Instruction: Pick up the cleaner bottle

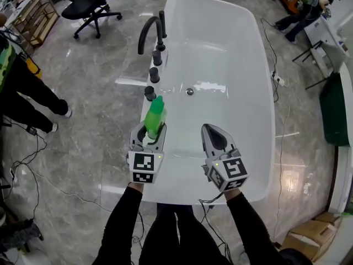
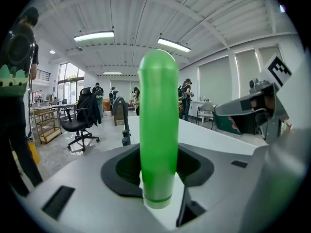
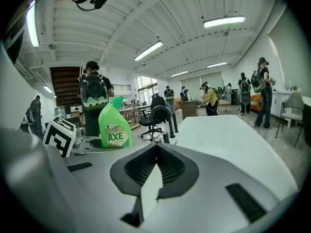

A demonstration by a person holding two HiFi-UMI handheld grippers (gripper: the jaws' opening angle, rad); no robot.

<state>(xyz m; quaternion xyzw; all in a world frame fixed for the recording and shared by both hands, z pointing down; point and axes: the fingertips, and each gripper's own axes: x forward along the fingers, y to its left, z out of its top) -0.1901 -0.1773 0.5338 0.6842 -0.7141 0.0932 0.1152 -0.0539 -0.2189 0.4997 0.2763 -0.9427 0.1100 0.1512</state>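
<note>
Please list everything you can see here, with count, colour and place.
bathtub: one, white, centre
faucet: one, black, tub's left rim
knobs: three, black, along that rim
drain: one, silver, tub floor
cleaner bottle: one, green, upright in the left gripper
office chair: one, black, upper left floor
cardboard box: at least one, brown, lower right
left gripper: grey, shut on the bottle
right gripper: grey, shut, empty
sleeves: two, black, bottom
</note>
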